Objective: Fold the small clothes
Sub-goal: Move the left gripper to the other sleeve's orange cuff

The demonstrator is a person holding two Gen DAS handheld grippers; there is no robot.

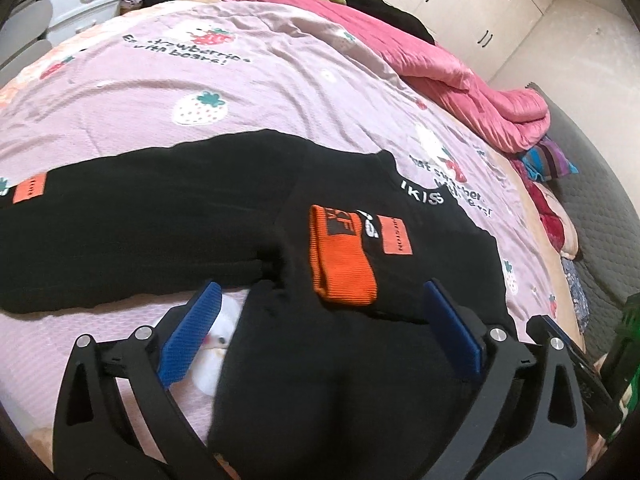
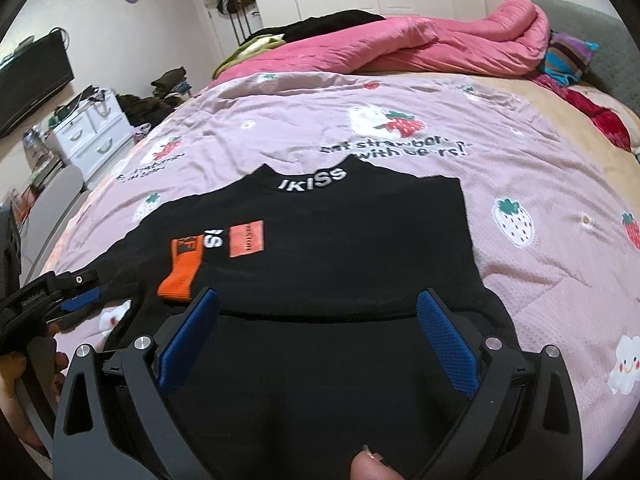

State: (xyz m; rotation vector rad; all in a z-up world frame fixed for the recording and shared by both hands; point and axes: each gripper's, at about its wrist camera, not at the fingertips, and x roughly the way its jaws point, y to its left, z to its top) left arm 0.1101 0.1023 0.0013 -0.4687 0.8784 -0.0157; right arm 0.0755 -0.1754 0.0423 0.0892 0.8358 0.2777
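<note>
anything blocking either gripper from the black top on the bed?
Nothing visible. Both grippers are open, right over the black top: the left gripper by the folded-in orange cuff, the right gripper over the body near the hem. Only the bedspread surrounds the top.

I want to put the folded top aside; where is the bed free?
Free: sheet between the top and the pink quilt, and right of the top. Crowded: far edge with the quilt and dark clothes.
</note>
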